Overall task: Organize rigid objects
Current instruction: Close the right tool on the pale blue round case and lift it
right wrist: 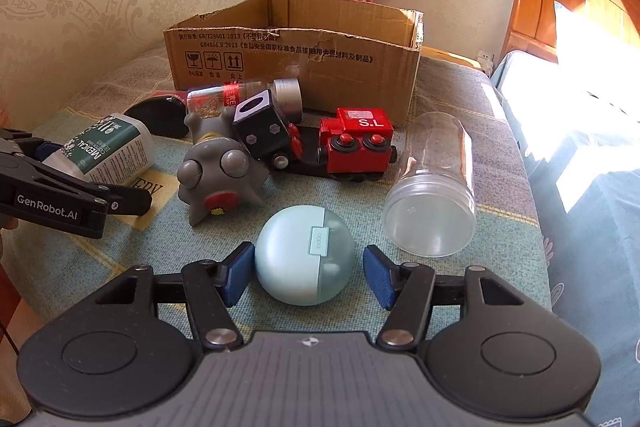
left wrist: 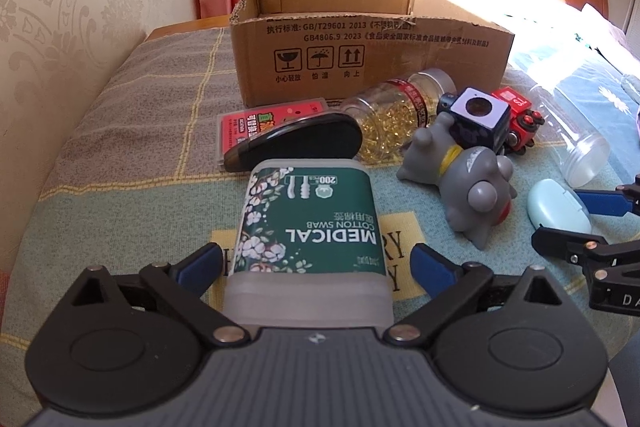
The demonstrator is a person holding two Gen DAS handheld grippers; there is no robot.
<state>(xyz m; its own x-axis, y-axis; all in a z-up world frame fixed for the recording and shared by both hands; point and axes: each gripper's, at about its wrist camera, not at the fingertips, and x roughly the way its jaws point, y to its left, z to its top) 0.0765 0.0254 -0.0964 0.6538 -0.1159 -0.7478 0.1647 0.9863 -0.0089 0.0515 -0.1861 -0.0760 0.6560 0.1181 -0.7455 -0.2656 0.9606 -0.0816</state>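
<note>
The rigid objects lie scattered on a checked grey, green and yellow woven bedcover [right wrist: 460, 267], in front of the open brown corrugated cardboard box [left wrist: 360, 63], which has torn top edges and black printed handling symbols on its near wall. Just right of the box's corner lies a clear cylindrical plastic jar [right wrist: 434, 183] on its side, its mouth facing the right wrist camera. A translucent white rounded-rectangular cotton swab container with a green floral label [left wrist: 308, 227] lies flat on the cover, reaching towards the box. Beside it sprawls a matte grey rubbery animal figurine with bulging eyes [right wrist: 218, 175], tipped over. Behind that are a glossy red and black toy train engine [right wrist: 354, 143], a clear bottle of small gold pieces with a silver cap [left wrist: 400, 107] on its side, a dark cube with a white face [left wrist: 478, 115], a smooth black oval case [left wrist: 296, 143] and a flat red card pack [left wrist: 260, 119]. Smallest is a pale mint, pebble-smooth round earbud case [right wrist: 304, 255].

The left gripper [left wrist: 316, 263] stands wide, its blue pads [left wrist: 200, 265] clear of the swab container lying between them. The right gripper [right wrist: 308, 275] is parted around the earbud case; the left pad looks to touch the shell, the right pad [right wrist: 380, 277] stands off it.
</note>
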